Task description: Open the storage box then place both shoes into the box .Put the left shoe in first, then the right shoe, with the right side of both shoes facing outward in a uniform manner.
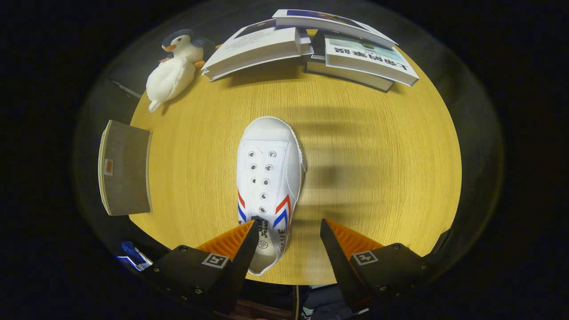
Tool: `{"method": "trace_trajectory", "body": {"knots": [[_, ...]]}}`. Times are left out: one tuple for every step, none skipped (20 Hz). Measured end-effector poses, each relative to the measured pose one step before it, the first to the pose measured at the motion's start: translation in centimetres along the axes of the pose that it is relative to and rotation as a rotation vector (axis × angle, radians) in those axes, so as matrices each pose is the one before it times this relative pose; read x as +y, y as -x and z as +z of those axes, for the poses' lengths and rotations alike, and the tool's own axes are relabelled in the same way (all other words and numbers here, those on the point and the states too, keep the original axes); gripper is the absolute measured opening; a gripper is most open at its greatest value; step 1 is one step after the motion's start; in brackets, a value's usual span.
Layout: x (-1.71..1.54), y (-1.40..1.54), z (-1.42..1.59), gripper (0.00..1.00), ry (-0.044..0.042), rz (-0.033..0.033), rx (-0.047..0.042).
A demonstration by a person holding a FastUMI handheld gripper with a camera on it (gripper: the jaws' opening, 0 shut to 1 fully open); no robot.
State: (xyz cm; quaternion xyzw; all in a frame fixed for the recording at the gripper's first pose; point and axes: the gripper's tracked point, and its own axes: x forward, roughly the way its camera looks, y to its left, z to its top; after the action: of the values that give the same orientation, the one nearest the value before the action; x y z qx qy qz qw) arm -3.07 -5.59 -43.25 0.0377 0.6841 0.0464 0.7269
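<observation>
A white canvas shoe (268, 178) with red and blue stripes lies on the yellow wooden table (378, 178), toe pointing away from me and heel near the table's front edge. My gripper (288, 229) hovers above the heel end and is open. The left finger (242, 249) overlaps the shoe's opening, while the right finger (338, 253) stands over bare table to the right of the heel. Nothing is pressed between them.
Several books (311, 44) lie stacked at the far edge of the table. A plush penguin toy (173, 71) lies at the far left corner. A grey flat board (126, 169) sticks out beyond the table's left edge.
</observation>
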Motion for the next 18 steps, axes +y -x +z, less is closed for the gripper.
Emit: {"method": "trace_trajectory", "body": {"knots": [[0.1, -0.352, -0.062, 0.85, 0.00644, 0.00158, 0.00469], [0.112, -0.529, 0.098, 0.85, 0.00637, 0.00227, -0.00024], [-0.149, -0.375, 0.001, 0.85, 0.0037, -0.01249, 0.00517], [-0.293, -0.433, 0.054, 0.85, 0.00398, -0.01868, 0.00212], [0.002, -0.177, 0.003, 0.85, -0.00213, -0.00425, 0.00753], [0.119, -0.455, 0.023, 0.82, -0.00031, 0.00082, 0.0037], [0.497, -0.487, -0.084, 0.82, 0.00749, 0.02197, 0.00457], [0.299, -0.38, -0.014, 0.65, 0.00284, 0.00725, 0.00133], [0.289, -0.396, -0.164, 0.5, 0.00639, -0.00058, 0.00655], [0.0, -0.113, -0.064, 0.35, 0.03002, -0.01367, -0.00388], [-0.838, 0.344, 0.137, 0.33, 0.06135, -0.05523, -0.00864], [0.077, 0.25, 0.332, 0.2, -0.00964, -0.02204, -0.02248], [-0.126, -0.2, -0.266, 0.07, 0.01127, -0.01057, 0.00285], [-0.288, 0.051, -0.106, 0.01, -0.00313, 0.00089, 0.00192], [0.245, 0.018, -0.055, 0.01, -0.01151, 0.01449, 0.01233], [0.084, 0.086, 0.01, 0.01, -0.0203, 0.01571, 0.00729], [0.243, 0.213, 0.094, 0.01, -0.02804, 0.02835, 0.00441], [0.258, 0.307, -0.076, 0.01, -0.02627, 0.02893, 0.00647]]}}
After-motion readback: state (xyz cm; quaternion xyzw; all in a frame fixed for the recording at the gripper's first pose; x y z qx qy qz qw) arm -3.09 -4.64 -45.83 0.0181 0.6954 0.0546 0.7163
